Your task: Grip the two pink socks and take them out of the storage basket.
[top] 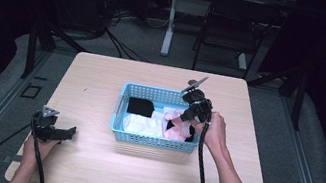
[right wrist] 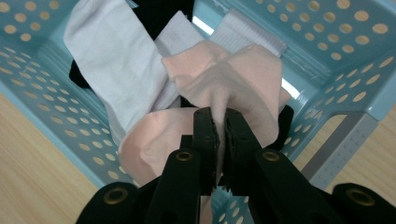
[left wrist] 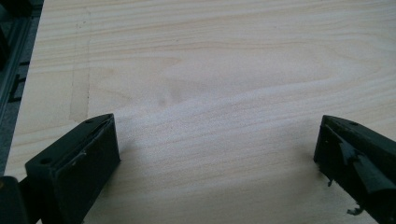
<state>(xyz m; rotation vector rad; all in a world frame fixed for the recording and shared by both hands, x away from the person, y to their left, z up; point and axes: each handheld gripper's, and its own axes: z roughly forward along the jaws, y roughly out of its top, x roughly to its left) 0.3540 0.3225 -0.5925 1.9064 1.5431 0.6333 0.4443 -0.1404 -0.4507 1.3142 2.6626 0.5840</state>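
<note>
Nearest the person, the left gripper (top: 65, 132) rests low on the pale wooden bench (top: 101, 85) by its front left corner, well apart from the basket. In the left gripper view its two black fingers (left wrist: 74, 163) stand wide apart with nothing but bare wood grain between them.

Farther in, the light blue perforated plastic basket (top: 142, 139) sits at the middle of the bench. The right gripper (top: 182, 116) dips into its right end from above. In the right gripper view its fingers (right wrist: 205, 135) are closed on a fold of a soft pale pink cloth (right wrist: 247, 74), which lies inside the basket at that right end.

Beside the pink cloth lies a white cloth (right wrist: 112, 60), and beyond it, toward the basket's far side, a black piece of fabric (top: 140, 106).
</note>
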